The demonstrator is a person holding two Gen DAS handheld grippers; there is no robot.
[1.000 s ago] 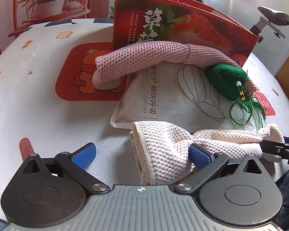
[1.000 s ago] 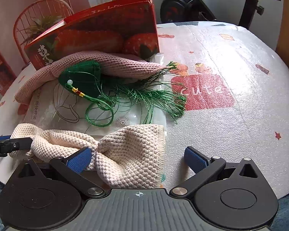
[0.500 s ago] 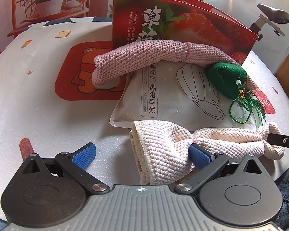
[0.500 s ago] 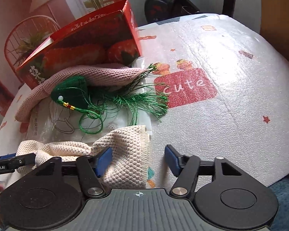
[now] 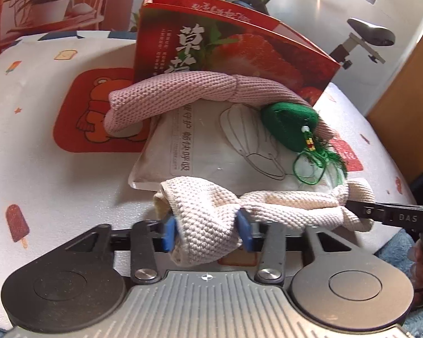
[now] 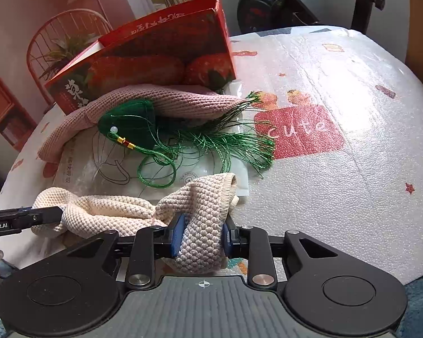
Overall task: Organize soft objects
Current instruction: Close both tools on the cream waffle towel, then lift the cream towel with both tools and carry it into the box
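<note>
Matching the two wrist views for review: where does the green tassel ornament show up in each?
Left wrist: green tassel ornament sits right of centre, on the white mask packet, below the pink knit roll.
Right wrist: it lies left of centre, tassel threads fanning right.
Shared landmark: the red strawberry box behind it in both.

The right gripper (image 6: 201, 238) has just closed, its blue pads pinching the cream knitted cloth (image 6: 143, 214). Ahead lies a green tassel ornament (image 6: 132, 126).
</note>
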